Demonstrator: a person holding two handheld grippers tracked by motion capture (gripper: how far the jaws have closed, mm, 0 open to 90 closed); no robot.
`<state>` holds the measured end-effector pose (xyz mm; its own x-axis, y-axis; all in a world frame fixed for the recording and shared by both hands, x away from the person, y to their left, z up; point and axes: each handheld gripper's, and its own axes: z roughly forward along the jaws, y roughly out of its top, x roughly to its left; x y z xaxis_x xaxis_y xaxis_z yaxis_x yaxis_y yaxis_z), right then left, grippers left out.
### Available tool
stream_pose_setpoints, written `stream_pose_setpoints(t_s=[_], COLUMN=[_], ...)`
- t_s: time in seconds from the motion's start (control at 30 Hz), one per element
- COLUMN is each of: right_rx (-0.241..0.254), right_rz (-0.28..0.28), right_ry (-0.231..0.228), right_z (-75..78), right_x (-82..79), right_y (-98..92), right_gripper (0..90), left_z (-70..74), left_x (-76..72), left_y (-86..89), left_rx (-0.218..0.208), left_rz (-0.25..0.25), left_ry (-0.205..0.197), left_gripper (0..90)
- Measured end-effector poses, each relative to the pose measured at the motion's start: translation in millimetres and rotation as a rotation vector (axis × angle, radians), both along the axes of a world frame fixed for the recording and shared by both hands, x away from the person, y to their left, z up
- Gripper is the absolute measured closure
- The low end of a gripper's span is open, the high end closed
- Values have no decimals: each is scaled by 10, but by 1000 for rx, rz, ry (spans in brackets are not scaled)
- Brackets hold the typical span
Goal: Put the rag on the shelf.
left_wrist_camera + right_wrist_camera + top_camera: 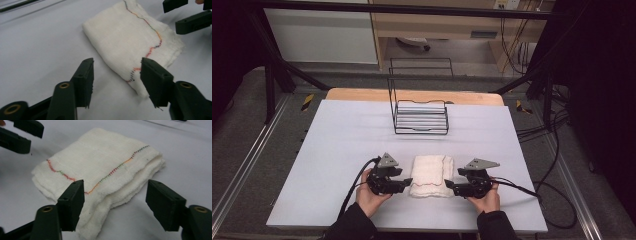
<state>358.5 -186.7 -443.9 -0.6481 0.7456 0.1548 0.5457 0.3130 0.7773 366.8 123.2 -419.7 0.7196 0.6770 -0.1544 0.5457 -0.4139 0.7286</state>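
A folded white towel [431,175] with a multicoloured stitched line lies flat near the table's front edge. My left gripper [408,182] sits just left of it and my right gripper [448,185] just right, each held in a hand and pointing inward. In the left gripper view the left gripper [116,75] stands open with the towel's [125,37] near corner in the gap, untouched by the pads; the right gripper [170,16] shows at the top right. In the right gripper view the right gripper [115,200] is open around the towel's [100,162] corner.
A black wire rack [421,117] stands at the back middle of the pale table [337,150]. A wooden board [362,94] edges the far side. Cables [557,195] trail off to the right. Black frame bars surround the table.
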Motion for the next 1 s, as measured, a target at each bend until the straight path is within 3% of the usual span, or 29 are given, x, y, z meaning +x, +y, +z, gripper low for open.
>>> stream_pose_setpoints(t_s=[0.13, 0.3, 0.47, 0.6, 1.0], right_rx=[-17, -28, -22, -29, -49], right_rz=[4, 14, 20, 18, 7], right_ry=[1, 2, 8, 9, 9], right_z=[-11, -7, 7, 10, 19], right_x=[32, 68, 78, 85, 96], right_y=[0, -7, -15, -20, -31], right_gripper=[177, 93, 54, 27, 12], left_z=[19, -5, 1, 12, -97], left_x=[159, 338, 484, 581, 766], left_y=[12, -15, -35, -58, -270], left_rx=[0, 9, -1, -10, 1], left_rz=[-1, 3, 17, 37, 80], left_ry=[0, 25, 12, 8, 47], left_gripper=[325, 160, 142, 154, 397])
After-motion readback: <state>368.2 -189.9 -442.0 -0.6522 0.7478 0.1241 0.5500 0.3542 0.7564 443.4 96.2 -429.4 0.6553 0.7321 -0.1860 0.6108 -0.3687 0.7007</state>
